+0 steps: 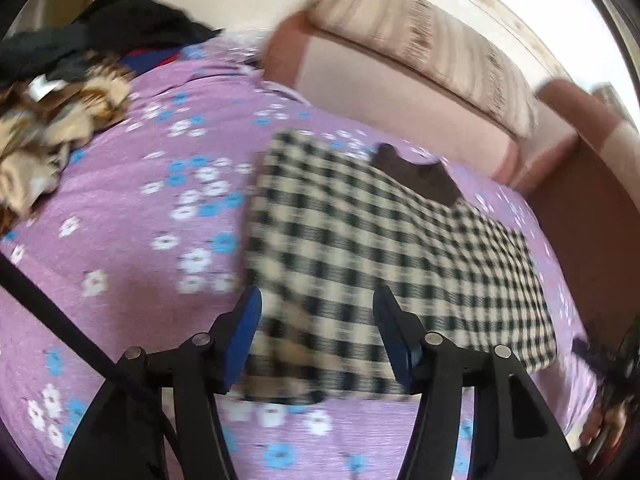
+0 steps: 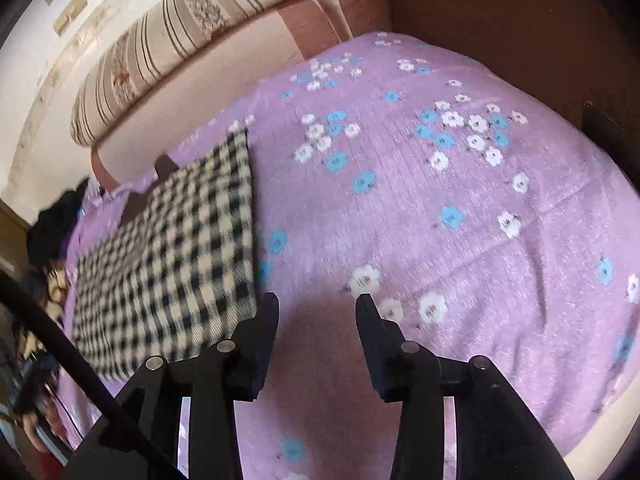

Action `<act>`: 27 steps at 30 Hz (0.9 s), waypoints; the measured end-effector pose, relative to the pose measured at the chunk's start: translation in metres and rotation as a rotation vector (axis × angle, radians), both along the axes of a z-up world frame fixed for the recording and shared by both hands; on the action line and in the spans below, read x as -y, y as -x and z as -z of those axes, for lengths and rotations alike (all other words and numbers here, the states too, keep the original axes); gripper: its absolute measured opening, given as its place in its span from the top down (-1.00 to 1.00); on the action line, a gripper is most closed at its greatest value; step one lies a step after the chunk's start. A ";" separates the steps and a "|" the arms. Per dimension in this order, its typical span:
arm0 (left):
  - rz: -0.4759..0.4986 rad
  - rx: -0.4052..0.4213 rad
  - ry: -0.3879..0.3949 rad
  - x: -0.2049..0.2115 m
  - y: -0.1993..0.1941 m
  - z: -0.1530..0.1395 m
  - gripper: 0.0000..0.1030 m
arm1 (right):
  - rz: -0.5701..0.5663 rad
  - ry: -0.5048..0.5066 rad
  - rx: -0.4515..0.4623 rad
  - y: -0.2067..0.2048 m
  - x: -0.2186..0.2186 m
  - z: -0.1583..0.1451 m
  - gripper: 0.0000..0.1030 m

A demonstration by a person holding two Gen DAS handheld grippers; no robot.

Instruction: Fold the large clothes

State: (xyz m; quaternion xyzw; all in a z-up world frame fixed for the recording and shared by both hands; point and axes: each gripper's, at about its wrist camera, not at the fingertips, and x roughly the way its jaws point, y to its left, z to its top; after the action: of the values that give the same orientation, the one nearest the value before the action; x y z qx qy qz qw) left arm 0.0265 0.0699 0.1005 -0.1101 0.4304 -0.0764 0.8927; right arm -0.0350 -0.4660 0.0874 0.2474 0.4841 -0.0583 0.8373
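A folded black-and-cream checked garment [image 1: 380, 248] lies flat on a purple flowered bedspread [image 1: 140, 208], with a dark brown part [image 1: 416, 178] showing at its far edge. My left gripper [image 1: 317, 294] hovers open over the garment's near left corner, and its blue pads [image 1: 246, 332] press on nothing. In the right wrist view the same garment [image 2: 172, 248] lies to the left. My right gripper [image 2: 318, 300] stands open over bare bedspread [image 2: 440, 220], just right of the garment's near corner, with nothing between its fingers.
A heap of brown patterned and dark clothes [image 1: 52, 120] lies at the bed's far left. A pink backrest with a striped cushion [image 1: 420, 40] runs along the far side. A brown wooden panel [image 2: 500, 20] borders the bed. The person's hand [image 1: 604, 424] shows at the frame edge.
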 end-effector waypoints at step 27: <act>0.253 -0.039 -0.247 0.116 -0.024 0.065 -0.32 | -0.416 0.224 0.008 -0.083 -0.153 0.039 -0.11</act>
State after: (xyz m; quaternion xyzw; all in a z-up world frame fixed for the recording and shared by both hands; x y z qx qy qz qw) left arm 0.0506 -0.0458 0.0355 0.0539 0.4643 -0.1327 0.8740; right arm 0.0481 -0.3126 0.0486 0.0481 0.5120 0.0632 0.8553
